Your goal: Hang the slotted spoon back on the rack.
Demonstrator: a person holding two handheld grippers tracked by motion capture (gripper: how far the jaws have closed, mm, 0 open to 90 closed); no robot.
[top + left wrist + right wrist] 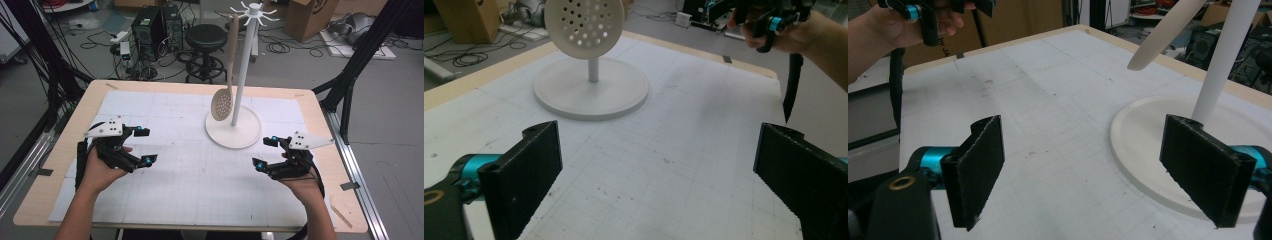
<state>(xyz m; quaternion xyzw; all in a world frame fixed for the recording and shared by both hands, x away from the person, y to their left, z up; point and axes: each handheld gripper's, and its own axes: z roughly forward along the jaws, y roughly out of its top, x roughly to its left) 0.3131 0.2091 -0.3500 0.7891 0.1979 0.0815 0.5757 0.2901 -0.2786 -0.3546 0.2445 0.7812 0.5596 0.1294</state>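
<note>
White and round-based, a utensil stand (pixel 233 129) stood toward the far middle of the desk (pixel 310 107), which was covered by a pale gridded mat (pixel 190 165). From one of the hooks at its top hung a beige slotted spoon (pixel 227 75), its perforated bowl low beside the pole, just above the base. A person held the left claw (pixel 145 146) near the desk's left side and the right claw (pixel 265 152) near the right side, just beside the stand's base. Both claws stood wide open with nothing between their jaws, well apart from the spoon. Judging by this, the hanging step looked finished and the hands were resting clear. Any next move would probably call for bringing one claw up to the spoon's handle and closing on it gently without knocking the stand.
</note>
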